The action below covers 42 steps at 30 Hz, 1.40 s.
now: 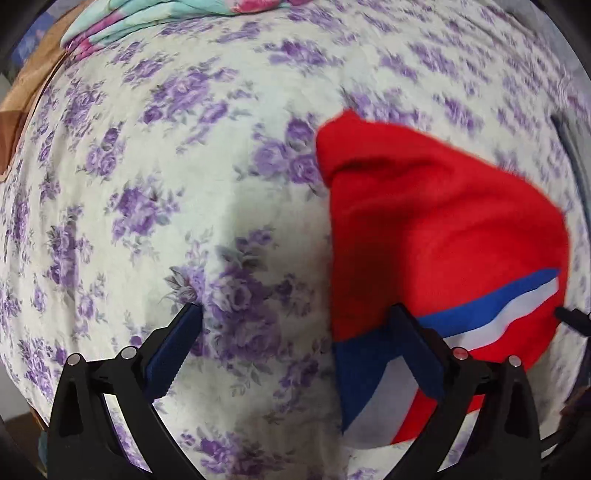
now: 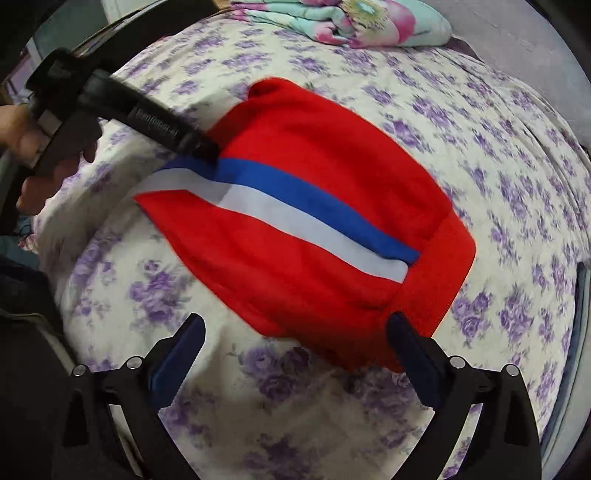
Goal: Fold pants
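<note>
- The pants (image 2: 306, 229) lie folded into a compact red bundle on the bed (image 2: 480, 155), on a sheet printed with purple flowers.
- A blue stripe (image 2: 306, 192) and a white stripe (image 2: 295, 218) run side by side along the bundle, ending at a ribbed red band (image 2: 439, 258) at its right end.
- In the right wrist view, the right gripper (image 2: 295, 325) hangs over the near edge of the pants with its jaws spread wide; nothing sits between them. Its right finger (image 2: 413, 354) lies at the band corner, though contact cannot be told; its left finger (image 2: 181, 354) is over bare sheet.
- The left gripper (image 2: 207, 147) reaches in from the upper left of that view, its tip at the bundle's left end where the blue stripe begins. A hand (image 2: 33, 147) grips its handle.
- In the left wrist view, the left gripper (image 1: 295, 314) is released, jaws wide apart. Its right finger (image 1: 417, 350) overlaps the striped part of the pants (image 1: 436, 221); its left finger (image 1: 177, 347) is over the sheet.
- A blanket (image 2: 347, 22), mint with pink flowers, lies at the far end of the bed, well apart from the pants.
- Both views are somewhat blurred.
</note>
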{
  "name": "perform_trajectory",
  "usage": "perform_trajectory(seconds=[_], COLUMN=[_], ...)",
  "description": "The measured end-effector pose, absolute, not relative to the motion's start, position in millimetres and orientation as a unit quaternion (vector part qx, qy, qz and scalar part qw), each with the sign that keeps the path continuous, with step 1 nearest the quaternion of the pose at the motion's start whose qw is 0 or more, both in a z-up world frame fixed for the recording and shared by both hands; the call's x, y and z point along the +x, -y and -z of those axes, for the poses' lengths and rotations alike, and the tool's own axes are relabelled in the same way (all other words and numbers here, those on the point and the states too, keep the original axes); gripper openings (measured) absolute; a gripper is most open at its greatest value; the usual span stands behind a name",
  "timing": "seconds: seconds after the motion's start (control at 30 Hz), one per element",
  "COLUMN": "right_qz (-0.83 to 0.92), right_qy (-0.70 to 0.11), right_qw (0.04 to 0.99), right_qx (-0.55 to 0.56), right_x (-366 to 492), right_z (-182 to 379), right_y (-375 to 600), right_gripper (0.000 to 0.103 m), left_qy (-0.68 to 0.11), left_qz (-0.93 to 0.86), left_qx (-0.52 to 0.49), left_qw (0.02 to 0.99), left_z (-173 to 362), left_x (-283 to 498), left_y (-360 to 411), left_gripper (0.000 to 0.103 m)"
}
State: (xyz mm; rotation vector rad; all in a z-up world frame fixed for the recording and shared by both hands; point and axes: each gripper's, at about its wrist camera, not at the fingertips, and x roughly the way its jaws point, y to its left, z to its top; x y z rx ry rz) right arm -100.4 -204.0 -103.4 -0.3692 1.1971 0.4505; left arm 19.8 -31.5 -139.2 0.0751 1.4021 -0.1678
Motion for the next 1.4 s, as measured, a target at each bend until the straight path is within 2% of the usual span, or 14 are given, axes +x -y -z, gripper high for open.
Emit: perform_trajectory(seconds=[0.13,0.23,0.33,0.47,0.57,0.63,0.8,0.97,1.1,1.4], right_qz=[-0.212,-0.151,-0.088,-0.024,-0.033,-0.037,-0.067,-0.098,-0.101,-0.125], right_qy=[-0.535,-0.509,-0.507,-0.543,-0.562,-0.572,-0.559,-0.517,-0.529,-0.574], right_qw=[0.814,0.847,0.856,0.828,0.826,0.819,0.826,0.850,0.842,0.804], right_qx=[-0.077,-0.037,-0.059,-0.138,-0.022,0.015,0.024,0.034,0.009,0.090], right_x=[-82.0,-55.4,-33.2,-13.7,-10.5,-12.9,-26.4,-24.3,-11.1,-47.7], right_z=[72.4,62.1,72.5,110.9,120.8,124.2,107.0,78.1,80.0,103.1], right_y=[224.9,239.6,238.6,238.4,271.1,281.3,286.1,273.5,267.0,275.2], right_gripper=[0.099,0.099,0.099,0.099,0.100,0.100,0.099,0.100,0.099,0.100], left_qy=[-0.612,-0.604,-0.610,-0.629,-0.639,-0.634,-0.620,-0.633,-0.643,-0.681], left_qz=[0.083,0.071,0.057,0.044,0.067,0.080,0.099,0.089,0.089,0.166], left_qx=[0.014,0.013,0.038,0.051,0.037,0.050,0.039,-0.033,-0.056,-0.096], left_qw=[0.786,0.794,0.789,0.775,0.765,0.768,0.777,0.769,0.759,0.707], left_z=[109.6,104.2,116.2,141.5,144.8,138.9,120.1,119.9,119.8,122.6], left_x=[37.7,59.7,75.3,102.2,119.0,122.8,110.0,92.7,84.1,103.7], left_y=[27.5,32.4,46.5,47.4,44.3,46.2,27.8,-9.1,-16.3,18.8], left_gripper=[0.098,0.098,0.098,0.099,0.099,0.099,0.099,0.098,0.098,0.098])
